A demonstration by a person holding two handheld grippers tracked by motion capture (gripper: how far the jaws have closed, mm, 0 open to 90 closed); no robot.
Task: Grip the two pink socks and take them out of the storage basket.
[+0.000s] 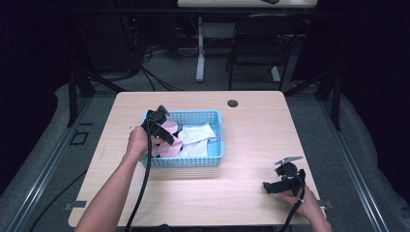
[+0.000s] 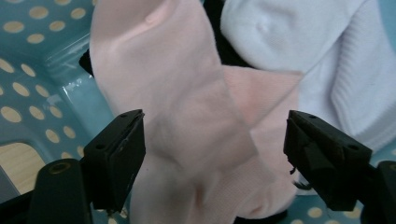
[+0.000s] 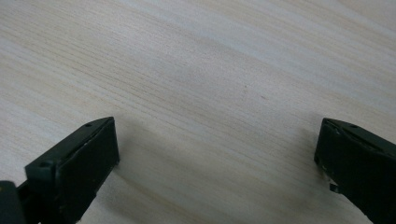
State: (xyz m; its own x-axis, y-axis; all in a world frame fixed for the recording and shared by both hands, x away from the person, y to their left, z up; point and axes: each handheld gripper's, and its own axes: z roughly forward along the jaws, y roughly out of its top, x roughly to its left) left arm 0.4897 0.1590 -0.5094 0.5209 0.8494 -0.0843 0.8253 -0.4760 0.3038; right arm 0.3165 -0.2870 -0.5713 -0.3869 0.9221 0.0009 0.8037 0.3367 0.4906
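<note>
A light blue perforated basket (image 1: 216,137) sits in the middle of the wooden table (image 1: 251,125). It holds pink socks (image 1: 170,129) on its left side and white socks (image 1: 197,134) on its right. My left gripper (image 1: 163,135) reaches down into the basket's left half. In the left gripper view its jaws stand wide apart on either side of a pink sock (image 2: 187,121), open, with a white sock (image 2: 317,56) beyond. My right gripper (image 1: 270,186) hovers low over bare wood (image 3: 210,93) near the table's front right corner, open with nothing between its fingers.
A round cable hole (image 1: 232,103) is in the table's far edge. Beyond the table stand a black folding chair (image 1: 258,43) and a white desk leg (image 1: 200,48), with cables on the floor. Black cables trail from both grippers toward the near edge.
</note>
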